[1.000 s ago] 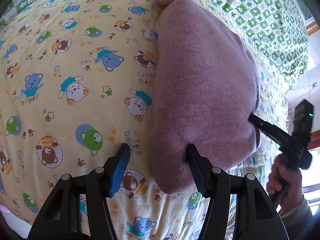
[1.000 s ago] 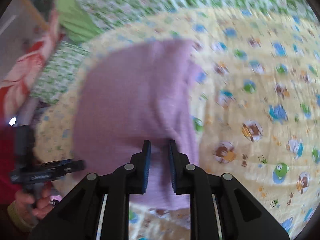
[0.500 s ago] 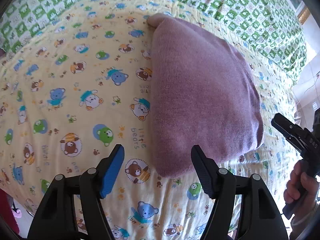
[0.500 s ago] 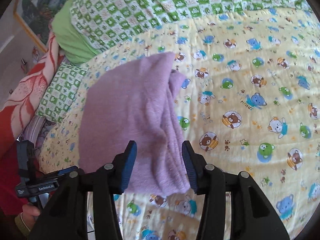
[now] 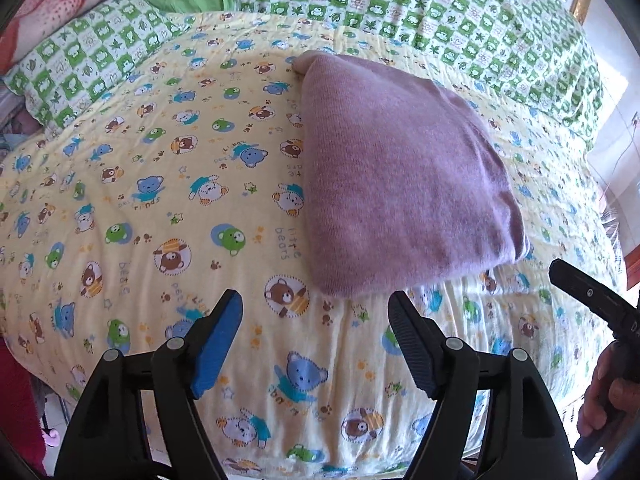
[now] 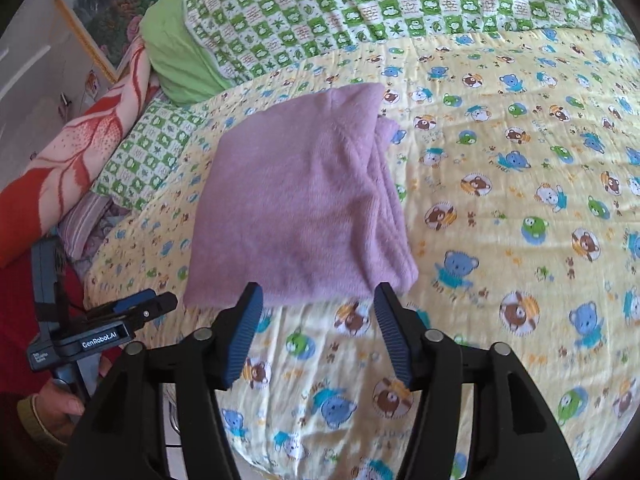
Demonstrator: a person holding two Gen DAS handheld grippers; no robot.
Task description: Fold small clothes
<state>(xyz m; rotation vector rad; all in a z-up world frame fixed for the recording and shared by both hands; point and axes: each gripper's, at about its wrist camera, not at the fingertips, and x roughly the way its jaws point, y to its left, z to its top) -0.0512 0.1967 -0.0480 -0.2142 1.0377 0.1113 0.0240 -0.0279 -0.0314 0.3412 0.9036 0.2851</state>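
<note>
A purple knitted garment (image 5: pixel 400 176) lies folded into a flat square on the yellow bear-print quilt (image 5: pixel 160 200); it also shows in the right wrist view (image 6: pixel 296 204). My left gripper (image 5: pixel 316 308) is open and empty, held just short of the garment's near edge. My right gripper (image 6: pixel 318 300) is open and empty, its fingertips at the garment's near edge without holding it. The right gripper shows at the right edge of the left wrist view (image 5: pixel 592 300). The left gripper shows at the left of the right wrist view (image 6: pixel 132 312).
A green checked blanket (image 6: pixel 400 12) and a green pillow (image 6: pixel 176 60) lie at the far side of the bed. A red patterned blanket (image 6: pixel 76 148) is at the left. The quilt's near edge drops off just below the grippers.
The right gripper opened and let go of the garment, then pulled back. The left gripper also drew back and rose. The garment now lies flat and still.
</note>
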